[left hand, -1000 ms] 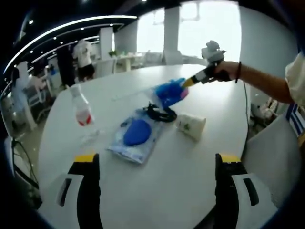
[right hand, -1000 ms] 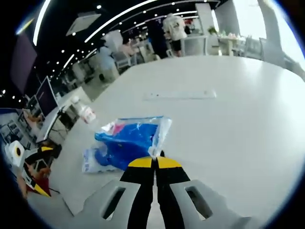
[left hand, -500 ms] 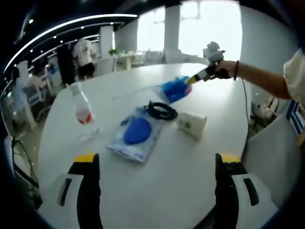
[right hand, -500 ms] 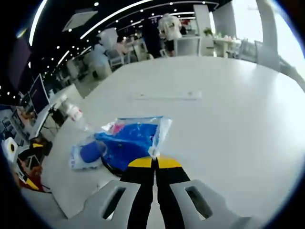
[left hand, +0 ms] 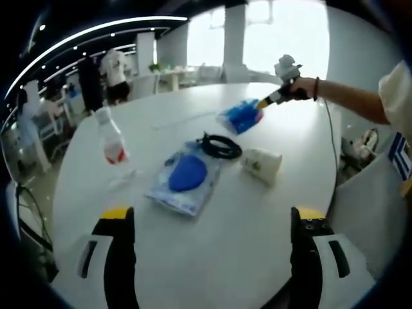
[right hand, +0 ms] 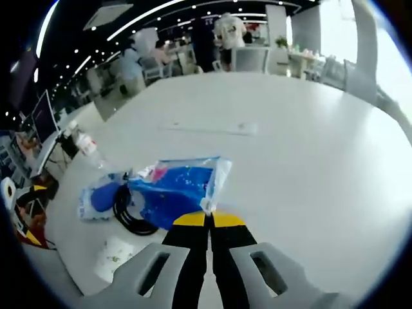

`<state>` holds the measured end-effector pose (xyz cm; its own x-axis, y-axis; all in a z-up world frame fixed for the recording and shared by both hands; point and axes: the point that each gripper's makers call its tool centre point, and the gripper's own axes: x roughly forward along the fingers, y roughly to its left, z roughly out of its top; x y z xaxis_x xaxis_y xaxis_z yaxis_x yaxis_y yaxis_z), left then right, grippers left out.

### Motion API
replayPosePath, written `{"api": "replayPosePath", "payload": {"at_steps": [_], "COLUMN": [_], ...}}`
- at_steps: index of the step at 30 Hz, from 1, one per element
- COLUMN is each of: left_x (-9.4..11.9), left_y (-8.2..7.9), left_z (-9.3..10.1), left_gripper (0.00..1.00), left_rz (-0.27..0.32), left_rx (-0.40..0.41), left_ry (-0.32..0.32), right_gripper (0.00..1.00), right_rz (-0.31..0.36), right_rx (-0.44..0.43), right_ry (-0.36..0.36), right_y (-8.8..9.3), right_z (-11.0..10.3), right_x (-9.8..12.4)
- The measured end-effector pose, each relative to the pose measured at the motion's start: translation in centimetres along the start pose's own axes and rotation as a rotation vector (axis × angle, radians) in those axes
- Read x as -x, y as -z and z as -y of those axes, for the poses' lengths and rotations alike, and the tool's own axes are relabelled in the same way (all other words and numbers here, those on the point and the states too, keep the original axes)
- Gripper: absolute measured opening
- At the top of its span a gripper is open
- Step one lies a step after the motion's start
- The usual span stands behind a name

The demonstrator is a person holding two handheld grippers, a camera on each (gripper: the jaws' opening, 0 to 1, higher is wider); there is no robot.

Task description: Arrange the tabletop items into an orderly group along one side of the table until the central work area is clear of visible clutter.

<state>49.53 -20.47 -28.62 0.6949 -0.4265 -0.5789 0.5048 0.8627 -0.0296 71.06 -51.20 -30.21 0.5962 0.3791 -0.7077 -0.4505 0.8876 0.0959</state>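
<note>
Right claw clenched on corner of blue packet, hanging forward of the jaws over far side of tabletop. Left claw released, idle at near edge; cable coil, cup, bottle nearer to it.

people standing, chairs — bright windows

Table: white, rounded.
Left gripper: jaws wide apart, nothing between.
Right gripper: far side, pinching blue bag.
Bottle: upright, left, red label.
Clear pouch: flat, centre, blue item inside.
Black cable: coiled, touching the pouch's far end.
Paper cup: on its side, right of cable.
</note>
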Motion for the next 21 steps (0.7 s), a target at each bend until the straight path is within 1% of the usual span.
{"api": "replayPosePath", "payload": {"at_steps": [3,8,18,21], "left_x": [0.0,0.0,-0.1,-0.1], "left_y": [0.0,0.2,0.4,0.5], "left_z": [-0.1,-0.2,-0.3,-0.2], "left_gripper": [0.98,0.98,0.98,0.98], "left_rz": [-0.002,-0.010,-0.019,-0.022], "left_rx": [0.002,0.004,0.005,0.005], "left_ry": [-0.003,-0.006,-0.004,-0.004], "right_gripper": [0.01,0.01,0.01,0.01], "right_rz": [-0.008,-0.024,-0.063,-0.073], "right_rx": [-0.009,0.000,-0.016,-0.002], "right_ry": [0.004,0.015,0.026,0.038], "right_y": [-0.1,0.1,0.9,1.1], "right_z": [0.8,2.1,3.9,4.4], "right_x": [0.0,-0.2,-0.8,-1.2]}}
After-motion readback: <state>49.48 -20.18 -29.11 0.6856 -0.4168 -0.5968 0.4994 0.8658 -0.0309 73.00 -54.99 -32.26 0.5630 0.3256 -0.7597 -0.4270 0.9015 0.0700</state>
